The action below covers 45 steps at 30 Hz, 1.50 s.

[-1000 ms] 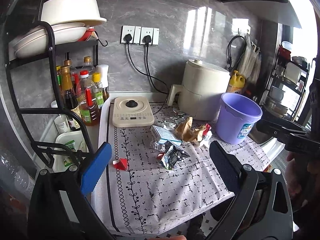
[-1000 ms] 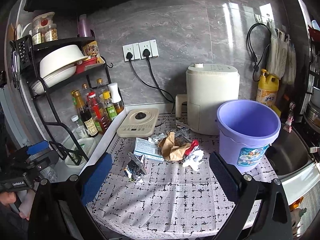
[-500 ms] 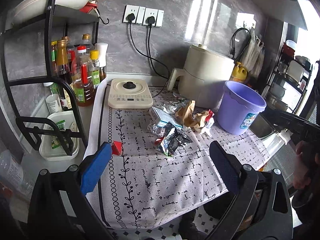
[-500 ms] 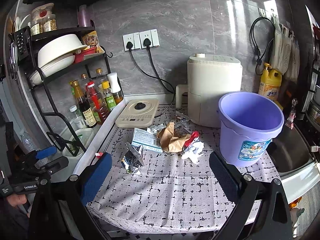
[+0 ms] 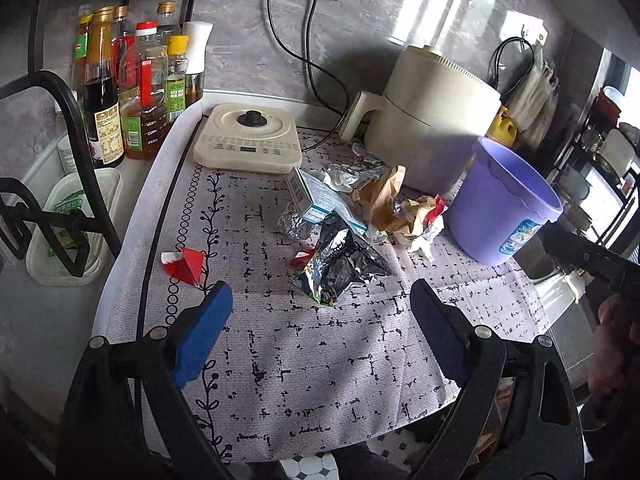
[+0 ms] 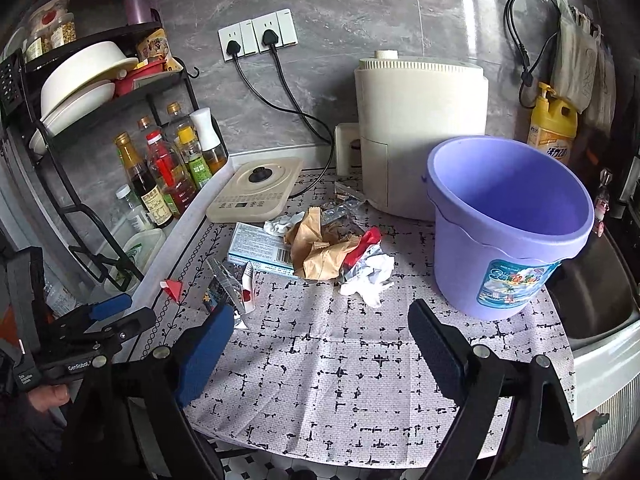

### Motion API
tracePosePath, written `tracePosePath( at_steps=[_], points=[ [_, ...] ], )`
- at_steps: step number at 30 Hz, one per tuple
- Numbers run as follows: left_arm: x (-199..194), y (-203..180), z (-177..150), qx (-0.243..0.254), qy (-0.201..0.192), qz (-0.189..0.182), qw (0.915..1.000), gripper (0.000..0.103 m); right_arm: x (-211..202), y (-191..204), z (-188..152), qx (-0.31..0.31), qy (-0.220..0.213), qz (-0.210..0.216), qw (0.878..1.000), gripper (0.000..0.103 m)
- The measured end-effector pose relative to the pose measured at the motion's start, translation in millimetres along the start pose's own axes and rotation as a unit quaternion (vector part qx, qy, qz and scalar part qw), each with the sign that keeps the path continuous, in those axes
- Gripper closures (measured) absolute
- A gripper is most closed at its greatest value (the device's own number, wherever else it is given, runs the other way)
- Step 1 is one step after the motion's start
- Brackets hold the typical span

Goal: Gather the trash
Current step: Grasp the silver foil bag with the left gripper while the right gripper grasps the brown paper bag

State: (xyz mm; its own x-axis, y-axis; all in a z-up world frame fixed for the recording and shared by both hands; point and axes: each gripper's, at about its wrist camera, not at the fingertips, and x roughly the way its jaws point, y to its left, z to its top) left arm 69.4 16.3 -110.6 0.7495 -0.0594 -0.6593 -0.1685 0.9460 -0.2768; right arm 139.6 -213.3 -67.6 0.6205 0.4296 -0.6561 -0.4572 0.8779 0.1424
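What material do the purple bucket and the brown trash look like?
Bucket: probably plastic, smooth with a slight sheen, moulded rim, printed label on its side. Brown trash: looks like paper, matte, with sharp creases and a serrated edge; it may be a crumpled bag.

I see a table (image 6: 360,392) covered by a pale cloth (image 5: 320,368) printed with black dashes and a vine border. Directly on the cloth: a cream induction cooker (image 6: 256,192) at the back left, a cream air fryer (image 6: 420,136) behind, and a purple bucket (image 6: 508,232) at right, upright. Near the middle lies litter: a flattened carton (image 6: 260,248), brown paper bag (image 6: 320,256), crumpled white tissue (image 6: 372,280), a foil snack wrapper (image 5: 340,264), and a red scrap (image 5: 186,266) apart near the left border.
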Motion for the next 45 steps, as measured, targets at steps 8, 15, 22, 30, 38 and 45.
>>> tracePosePath(
  at_steps=[8,15,22,30,38,45],
  points=[
    [34.2,-18.1,8.7,-0.029,0.0,-0.001,0.9996,0.014,32.0,-9.0,11.0,-0.022,0.035,0.037,0.998,0.032],
    [71.4,-25.1,11.0,-0.056,0.015,0.048,0.9971,0.014,54.3,-15.1,16.9,-0.034,0.057,0.047,0.997,0.036],
    [94.6,-14.5,10.7,-0.111,0.027,0.067,0.9912,0.022,76.4,-24.1,20.0,-0.04,0.08,0.064,0.994,0.036],
    [86.9,-16.0,5.0,-0.128,0.018,0.048,0.9904,0.078,106.1,-12.4,23.8,-0.059,0.099,0.097,0.989,0.044],
    [41.0,6.0,10.3,-0.146,-0.031,0.083,0.9853,0.078,139.4,-1.8,26.3,-0.062,0.117,0.108,0.985,0.049],
    [18.0,21.4,5.9,-0.152,-0.042,0.111,0.9812,0.075,166.2,-6.2,26.6,-0.02,0.134,0.097,0.986,0.047]
  ],
)
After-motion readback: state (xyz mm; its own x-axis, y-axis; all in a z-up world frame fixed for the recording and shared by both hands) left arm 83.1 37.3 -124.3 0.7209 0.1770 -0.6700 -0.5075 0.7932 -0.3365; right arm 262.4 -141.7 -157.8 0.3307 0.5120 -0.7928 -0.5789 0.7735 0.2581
